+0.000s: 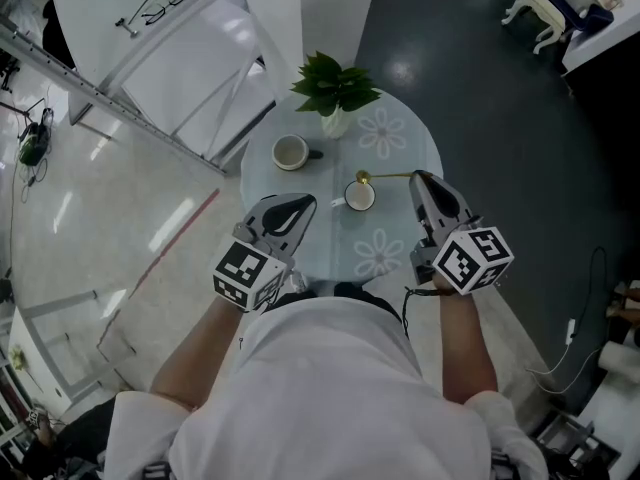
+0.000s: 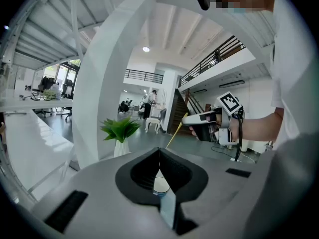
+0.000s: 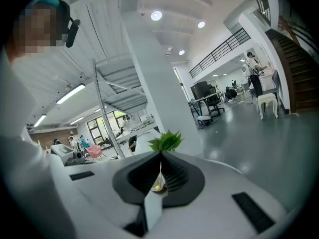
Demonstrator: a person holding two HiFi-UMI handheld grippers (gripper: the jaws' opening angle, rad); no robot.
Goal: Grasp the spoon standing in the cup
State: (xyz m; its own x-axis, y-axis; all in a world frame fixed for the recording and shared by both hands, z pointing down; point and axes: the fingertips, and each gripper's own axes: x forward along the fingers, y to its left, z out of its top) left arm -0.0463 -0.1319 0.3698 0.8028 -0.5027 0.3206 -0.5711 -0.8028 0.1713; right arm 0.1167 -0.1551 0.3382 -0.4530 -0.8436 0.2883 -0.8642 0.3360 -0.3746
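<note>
The right claw (image 1: 419, 179) is pinched narrow on the handle end of the slim gold metal spoon (image 1: 388, 176), probably that high up so the jaws clear the rim. From there the spoon slants to the small white ceramic cup (image 1: 359, 197) on the round glass table (image 1: 400, 133). Whether its bowl sits inside, I cannot tell. The left claw (image 1: 303, 204), closed and empty, hangs near the cup, likely just out of the way.
</note>
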